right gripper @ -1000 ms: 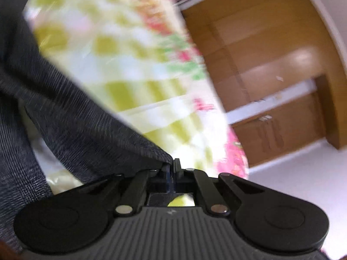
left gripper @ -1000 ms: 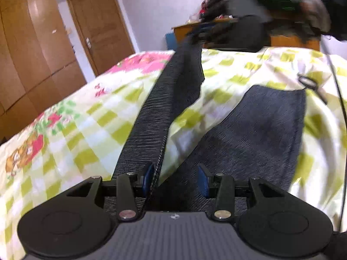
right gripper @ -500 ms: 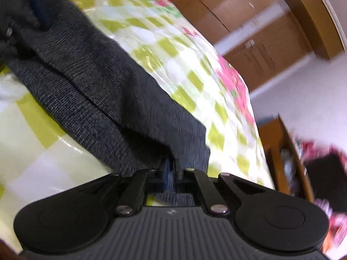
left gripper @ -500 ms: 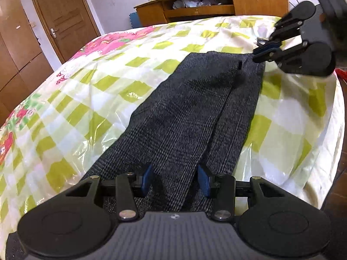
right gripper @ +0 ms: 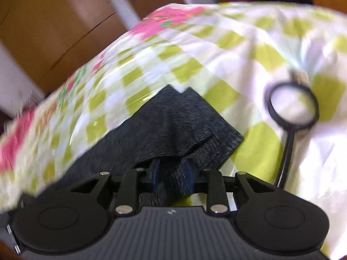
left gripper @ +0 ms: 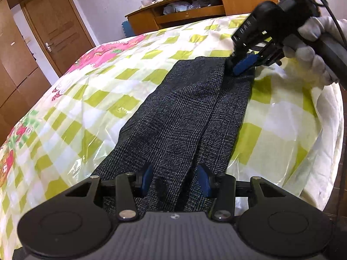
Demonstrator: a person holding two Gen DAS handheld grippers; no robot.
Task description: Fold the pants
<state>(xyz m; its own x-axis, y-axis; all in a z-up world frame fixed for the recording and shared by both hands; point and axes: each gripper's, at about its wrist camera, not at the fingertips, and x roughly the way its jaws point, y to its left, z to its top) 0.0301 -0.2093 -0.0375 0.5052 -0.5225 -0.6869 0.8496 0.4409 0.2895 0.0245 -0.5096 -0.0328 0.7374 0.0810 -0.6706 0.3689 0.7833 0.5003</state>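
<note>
The pants [left gripper: 184,117] lie stretched out on the bed, one leg laid over the other, a dark grey weave with a fine check and a slightly coarse, knitted look, a long seam line running down the middle. The far hem sits square, with a little notch showing at the edge from the right wrist view. Under them, the bedspread [left gripper: 91,99] is glossy, checked in lime green and white, with pink flowers toward the far side. The left gripper [left gripper: 174,178] is at the near end, blue pads standing apart with fabric lying between them, not pinching it. The right gripper [left gripper: 244,64], in a white-gloved hand [left gripper: 312,43], is at the far hem; its jaws have just been opening, cloth between the pads but no longer clamped. A black round-rimmed magnifying glass [right gripper: 291,108] lies on the bedspread just beside the hem. Beyond the bed: a wooden door [left gripper: 58,28] and a low wooden cabinet [left gripper: 195,10].
</note>
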